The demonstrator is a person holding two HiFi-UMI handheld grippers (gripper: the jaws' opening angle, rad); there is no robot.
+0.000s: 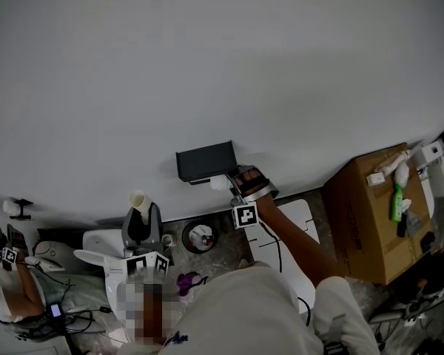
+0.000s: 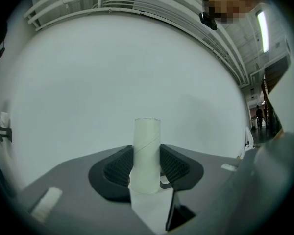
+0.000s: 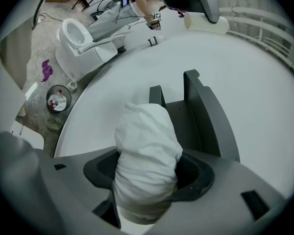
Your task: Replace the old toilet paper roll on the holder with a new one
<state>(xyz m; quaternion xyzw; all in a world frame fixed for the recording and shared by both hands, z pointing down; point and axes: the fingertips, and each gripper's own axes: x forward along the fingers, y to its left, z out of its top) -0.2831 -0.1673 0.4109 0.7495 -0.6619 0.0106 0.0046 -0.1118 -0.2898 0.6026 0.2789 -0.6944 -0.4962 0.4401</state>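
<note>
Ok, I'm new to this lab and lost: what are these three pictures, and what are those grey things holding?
No robot here: a person holds tongs in each hand. One camera sits on the head, looking down; the other two ride on the tongs. The left tongs grip an empty cardboard tube. The right tongs grip a fresh paper roll close to the dark wall holder. Below stand a toilet and a bin.
</note>
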